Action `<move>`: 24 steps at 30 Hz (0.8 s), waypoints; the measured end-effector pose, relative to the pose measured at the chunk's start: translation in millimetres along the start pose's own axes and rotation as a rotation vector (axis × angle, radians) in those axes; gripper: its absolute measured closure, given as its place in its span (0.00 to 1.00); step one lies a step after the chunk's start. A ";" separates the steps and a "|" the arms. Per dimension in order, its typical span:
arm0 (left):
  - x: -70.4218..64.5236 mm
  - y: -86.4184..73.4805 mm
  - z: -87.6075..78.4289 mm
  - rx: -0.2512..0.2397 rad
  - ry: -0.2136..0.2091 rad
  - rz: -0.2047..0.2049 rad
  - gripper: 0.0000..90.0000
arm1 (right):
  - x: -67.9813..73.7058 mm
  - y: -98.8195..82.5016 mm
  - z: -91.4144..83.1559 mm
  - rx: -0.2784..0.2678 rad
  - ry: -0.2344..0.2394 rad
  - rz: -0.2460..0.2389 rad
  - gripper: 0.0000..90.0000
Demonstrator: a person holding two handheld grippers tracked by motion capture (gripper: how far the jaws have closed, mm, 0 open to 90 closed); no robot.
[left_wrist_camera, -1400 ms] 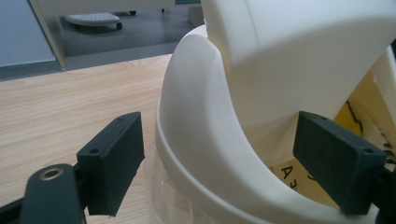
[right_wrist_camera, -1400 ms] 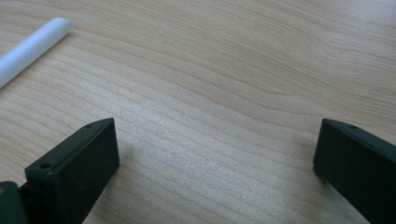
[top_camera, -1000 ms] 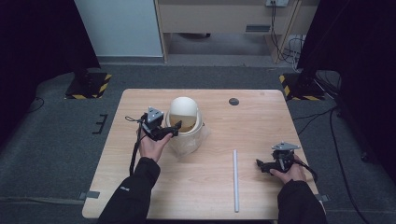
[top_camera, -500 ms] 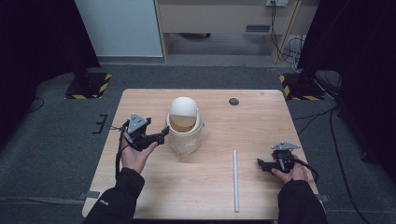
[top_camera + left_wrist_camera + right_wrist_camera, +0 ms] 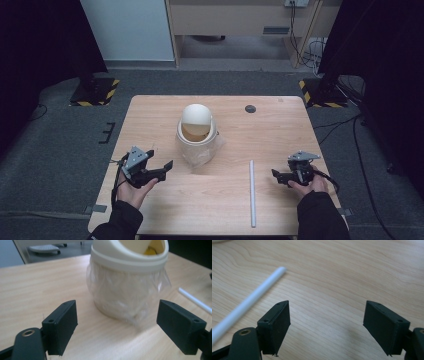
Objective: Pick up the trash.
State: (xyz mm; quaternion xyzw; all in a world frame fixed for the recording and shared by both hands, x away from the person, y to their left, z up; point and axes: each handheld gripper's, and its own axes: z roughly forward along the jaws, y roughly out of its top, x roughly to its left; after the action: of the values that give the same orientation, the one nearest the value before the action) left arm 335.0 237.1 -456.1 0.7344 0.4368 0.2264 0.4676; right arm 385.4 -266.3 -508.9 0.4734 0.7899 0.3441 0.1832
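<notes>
Near the middle of the pale wooden surface (image 5: 150, 115), a little toward its far edge, stands the small cream bin (image 5: 196, 131), a rounded plastic tub with a domed swing lid and a clear, crinkled liner bag (image 5: 127, 297) bunched over its sides below the rim. The left tongs (image 5: 159, 172) sit near the left edge, on the near side of the bin, with jaws spread wide and holding nothing; in the left gripper view they frame the bin's lower body but stand apart from it. The right tongs (image 5: 279, 176) rest near the right edge, also spread wide and empty, just beside a thin white tube (image 5: 252, 192) that lies lengthwise toward the near edge.

The risks come mostly from the materials. The liner film looks thin and slippery, so jaws closing on it could pinch only loose plastic and pull the bag off the rim or tear it instead of gripping the tub. The tub looks light and smooth with a curved wall, so a one-sided push could slide or tip it, and the lid may swing. The tube is round and smooth on flat grained wood, so a nudge from the right jaws could roll it toward the near edge.
</notes>
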 end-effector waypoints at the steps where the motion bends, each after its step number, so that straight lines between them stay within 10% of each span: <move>1: 0.4 -4.6 -0.5 0.008 -0.003 -0.003 0.18 | 4.9 5.1 -1.9 -0.012 0.000 -0.009 0.25; 24: 16.4 -27.4 10.2 0.112 0.029 -0.010 0.19 | 62.0 24.7 -4.8 -0.036 0.151 -0.010 0.33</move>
State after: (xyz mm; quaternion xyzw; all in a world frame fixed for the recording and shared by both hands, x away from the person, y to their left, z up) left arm 339.3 251.1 -486.3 0.7539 0.4590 0.2099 0.4206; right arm 367.7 -206.1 -485.6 0.4390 0.7975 0.3918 0.1334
